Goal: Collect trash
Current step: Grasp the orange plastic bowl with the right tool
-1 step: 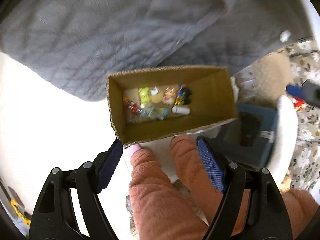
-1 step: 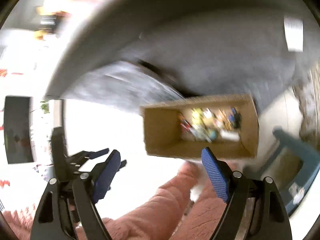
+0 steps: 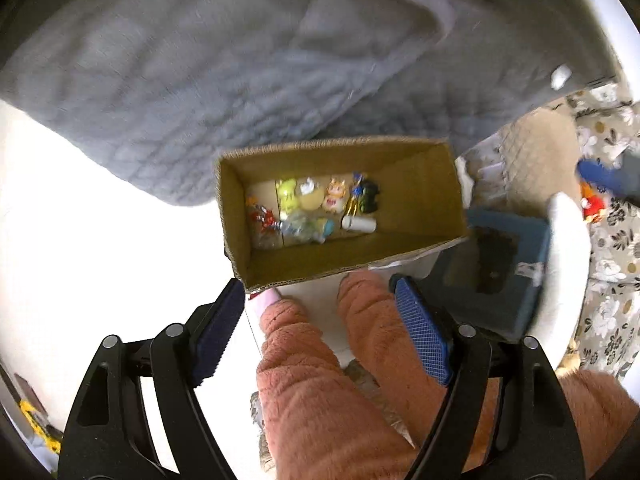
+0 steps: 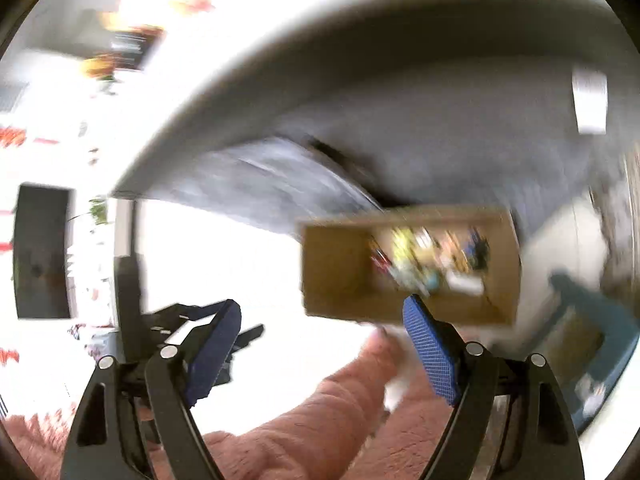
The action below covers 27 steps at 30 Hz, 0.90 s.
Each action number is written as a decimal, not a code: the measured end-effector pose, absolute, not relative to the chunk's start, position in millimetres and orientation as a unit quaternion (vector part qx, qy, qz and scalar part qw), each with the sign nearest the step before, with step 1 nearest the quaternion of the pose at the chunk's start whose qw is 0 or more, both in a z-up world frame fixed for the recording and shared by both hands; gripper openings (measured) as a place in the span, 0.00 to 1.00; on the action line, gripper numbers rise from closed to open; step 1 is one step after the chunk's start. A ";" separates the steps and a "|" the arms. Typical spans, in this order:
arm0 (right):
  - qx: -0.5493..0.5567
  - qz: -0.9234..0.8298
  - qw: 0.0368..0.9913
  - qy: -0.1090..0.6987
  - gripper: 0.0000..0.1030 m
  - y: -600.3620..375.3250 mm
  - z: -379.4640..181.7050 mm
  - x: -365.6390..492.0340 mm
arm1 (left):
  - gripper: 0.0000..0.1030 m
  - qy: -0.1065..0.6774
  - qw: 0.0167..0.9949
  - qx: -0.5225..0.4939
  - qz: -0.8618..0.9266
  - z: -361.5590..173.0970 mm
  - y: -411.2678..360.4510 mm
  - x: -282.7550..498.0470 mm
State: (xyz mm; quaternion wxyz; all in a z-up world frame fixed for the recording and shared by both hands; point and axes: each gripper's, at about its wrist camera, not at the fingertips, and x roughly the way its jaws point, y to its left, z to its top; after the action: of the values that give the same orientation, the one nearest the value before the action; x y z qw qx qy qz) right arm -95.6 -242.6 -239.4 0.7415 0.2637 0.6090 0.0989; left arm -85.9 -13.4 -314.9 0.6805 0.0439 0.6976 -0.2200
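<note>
An open cardboard box (image 3: 420, 196) stands on the pale floor below me, holding several small colourful wrappers and toys (image 3: 312, 208) and a white tube (image 3: 359, 223). My left gripper (image 3: 320, 324) is open and empty above the box's near edge, over the person's pink-trousered legs (image 3: 320, 392). In the blurred right wrist view the same box (image 4: 332, 268) lies ahead, and my right gripper (image 4: 324, 344) is open and empty. The left gripper's black frame (image 4: 172, 320) shows at lower left.
A grey quilted blanket (image 3: 200, 80) covers furniture behind the box. A blue stool (image 3: 504, 276) and a white object (image 3: 568, 256) stand right of the box, beside a floral cloth (image 3: 616, 240) with a red toy (image 3: 592, 204). A dark screen (image 4: 42, 252) is far left.
The right wrist view has swung, so the box sits further right and lower and is blurred. The left wrist view is nearly unchanged.
</note>
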 end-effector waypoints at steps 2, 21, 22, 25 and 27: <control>0.243 0.116 0.773 0.574 0.86 -234.7 -200.9 -87.6 | 0.78 0.679 0.699 0.034 -0.221 -286.5 -4.0 -84.1; 0.125 0.032 0.837 0.532 0.47 -204.7 -182.3 93.1 | 0.78 0.617 0.770 -0.043 -0.158 -211.8 81.5 -85.0; 0.124 0.037 0.837 0.532 0.47 -205.1 -180.4 90.3 | 0.78 0.616 0.771 -0.045 -0.156 -211.2 83.6 -83.7; 0.128 0.047 0.834 0.535 0.47 -210.7 -175.1 77.4 | 0.78 0.611 0.774 -0.048 -0.159 -207.6 83.5 -77.8; 0.150 0.055 0.828 0.537 0.47 -219.2 -172.6 67.7 | 0.78 0.604 0.778 -0.045 -0.165 -203.0 79.9 -71.6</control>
State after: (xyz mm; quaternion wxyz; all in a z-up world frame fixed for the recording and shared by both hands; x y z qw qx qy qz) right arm 67.7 -219.2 -172.6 0.8280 0.1504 0.5374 0.0551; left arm -71.6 79.9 -203.0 0.7784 -0.0449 0.6040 -0.1651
